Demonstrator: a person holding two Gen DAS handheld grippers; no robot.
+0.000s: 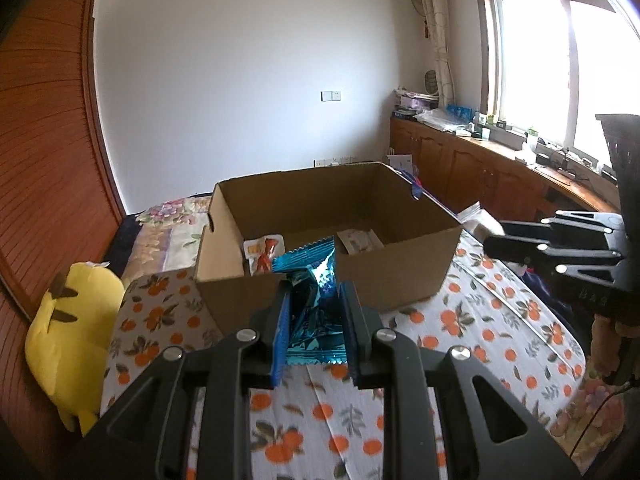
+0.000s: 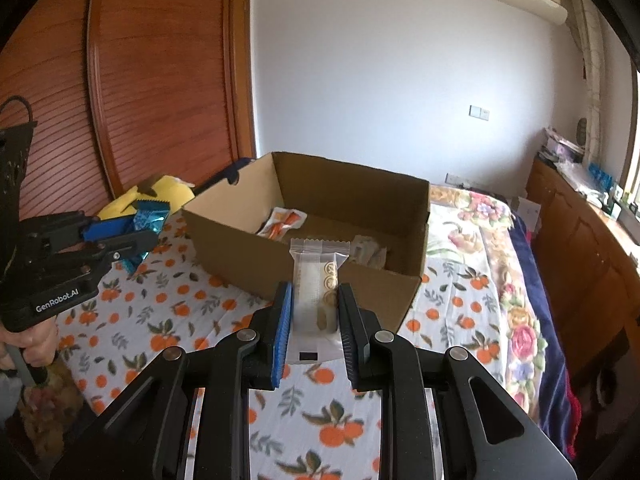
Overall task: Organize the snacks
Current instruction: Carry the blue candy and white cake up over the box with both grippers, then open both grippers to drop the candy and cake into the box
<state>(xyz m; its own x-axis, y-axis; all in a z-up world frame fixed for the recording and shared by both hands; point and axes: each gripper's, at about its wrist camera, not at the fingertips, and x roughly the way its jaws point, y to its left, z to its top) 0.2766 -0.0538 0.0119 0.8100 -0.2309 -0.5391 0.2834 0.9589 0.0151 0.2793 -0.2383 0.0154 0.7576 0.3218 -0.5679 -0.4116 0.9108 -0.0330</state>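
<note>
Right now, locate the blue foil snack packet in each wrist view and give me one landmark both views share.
Left wrist view: blue foil snack packet at lower centre, clamped between the left hand-held gripper pads, in front of the cardboard box.
Right wrist view: same packet at the left edge, held over the orange-print cloth.
Shared landmark: the open cardboard box.
</note>
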